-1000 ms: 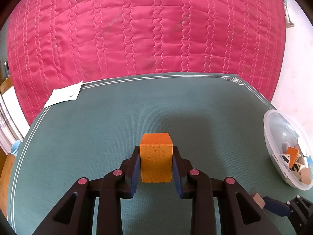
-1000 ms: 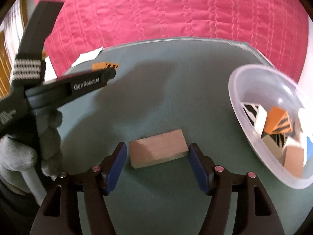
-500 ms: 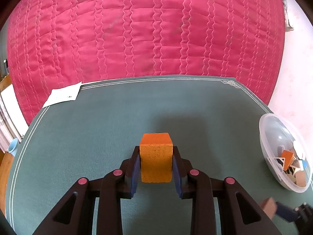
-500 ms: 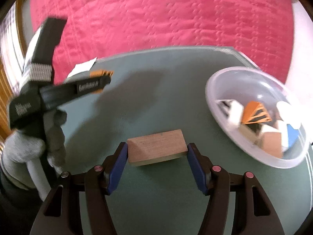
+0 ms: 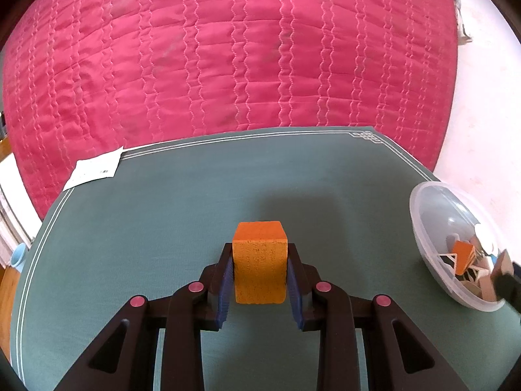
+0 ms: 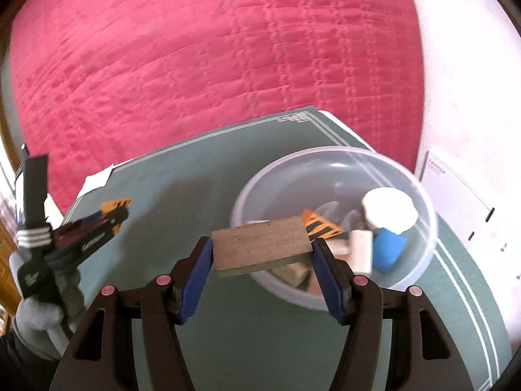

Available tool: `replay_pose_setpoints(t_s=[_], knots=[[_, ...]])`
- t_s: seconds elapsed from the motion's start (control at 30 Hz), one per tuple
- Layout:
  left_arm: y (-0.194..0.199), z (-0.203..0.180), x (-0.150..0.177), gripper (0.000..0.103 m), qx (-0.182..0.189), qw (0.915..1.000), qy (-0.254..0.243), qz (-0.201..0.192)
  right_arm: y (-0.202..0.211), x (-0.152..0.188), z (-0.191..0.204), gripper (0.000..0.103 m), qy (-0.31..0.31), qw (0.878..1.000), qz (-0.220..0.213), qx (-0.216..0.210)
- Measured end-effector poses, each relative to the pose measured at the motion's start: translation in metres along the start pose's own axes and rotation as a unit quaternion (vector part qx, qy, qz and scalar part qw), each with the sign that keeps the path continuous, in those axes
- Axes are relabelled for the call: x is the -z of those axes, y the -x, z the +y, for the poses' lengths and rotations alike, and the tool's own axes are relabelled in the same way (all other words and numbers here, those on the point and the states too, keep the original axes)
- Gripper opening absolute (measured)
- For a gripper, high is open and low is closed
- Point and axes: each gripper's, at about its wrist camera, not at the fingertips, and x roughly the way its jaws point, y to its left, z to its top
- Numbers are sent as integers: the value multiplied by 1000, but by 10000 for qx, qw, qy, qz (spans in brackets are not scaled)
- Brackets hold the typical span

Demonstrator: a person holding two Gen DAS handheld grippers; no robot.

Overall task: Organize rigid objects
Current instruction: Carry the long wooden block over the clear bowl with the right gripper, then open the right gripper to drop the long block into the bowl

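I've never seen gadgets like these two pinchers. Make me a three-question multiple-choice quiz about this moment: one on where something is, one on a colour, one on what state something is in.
1. Where is the flat wooden block?
A. Lying on the green mat
B. Held above the near rim of the clear bowl
C. On the pink quilt

2. What colour is the cube in the left gripper?
A. Orange
B. Blue
C. White

3. What state is the right gripper in?
A. Wide open, with nothing in it
B. Shut on the flat wooden block
C. Out of view

Answers:
1. B: the block overlaps the rim of the clear bowl, off the green mat.
2. A: every visible face of the cube is orange.
3. B: both blue pads press the block's ends.
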Motion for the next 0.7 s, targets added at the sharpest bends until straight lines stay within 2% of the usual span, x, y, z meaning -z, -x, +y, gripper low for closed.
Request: replay_pose_setpoints(t_s=[0.43,0.7], knots=[[3,-11,3,31,94,9998,-176,-19,-25,-21,-51,65,-549,9972,-75,496],[2,-16,2,31,138,9997,-187,8,-10,-1,-71,65,-773,9949,-142,636]])
